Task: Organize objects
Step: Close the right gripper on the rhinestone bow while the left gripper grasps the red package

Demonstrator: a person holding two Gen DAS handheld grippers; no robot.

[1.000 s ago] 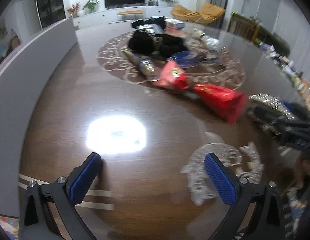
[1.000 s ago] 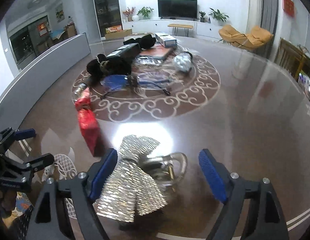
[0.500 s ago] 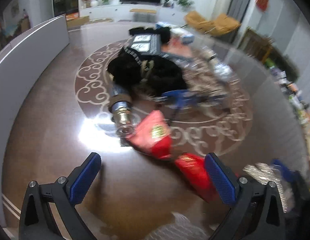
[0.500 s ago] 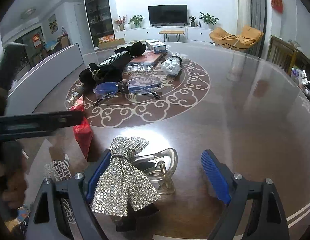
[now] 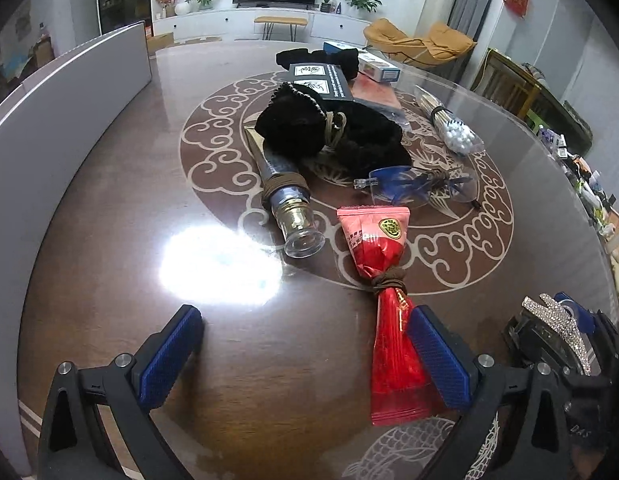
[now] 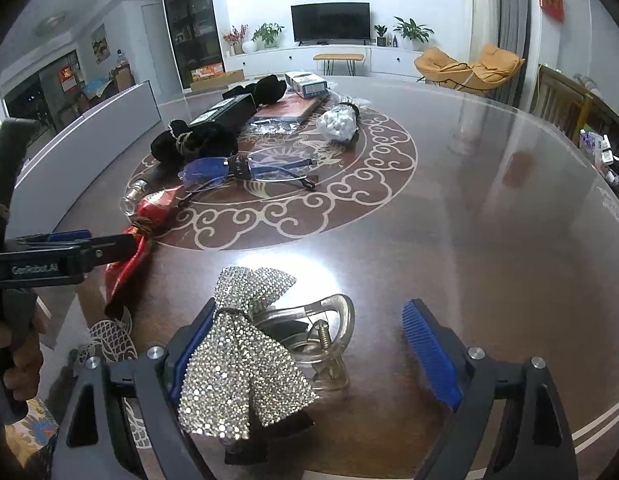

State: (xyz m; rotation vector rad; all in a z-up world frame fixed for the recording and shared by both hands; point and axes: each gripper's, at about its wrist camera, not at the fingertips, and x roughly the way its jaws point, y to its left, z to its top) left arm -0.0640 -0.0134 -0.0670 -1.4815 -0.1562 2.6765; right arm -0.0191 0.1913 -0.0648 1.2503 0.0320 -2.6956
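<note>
Left wrist view: the left gripper (image 5: 305, 354) hung with its jaws spread wide over the dark round table (image 5: 109, 208), gripping nothing. A red snack packet (image 5: 383, 280), tied with a brown band, lay against its right pad; its print was unreadable. Bare tabletop lay to the left.

Right wrist view: the right gripper (image 6: 315, 354) stood parted, a rhinestone bow hair claw (image 6: 249, 352) against its left pad. "GenRobot.AI" was printed on the left gripper. Blue-rimmed glasses (image 6: 245, 172) lay further in.

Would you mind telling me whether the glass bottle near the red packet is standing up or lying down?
Lying down. The glass bottle rests on its side on the table, mouth toward the camera, beside the red packet.
</note>
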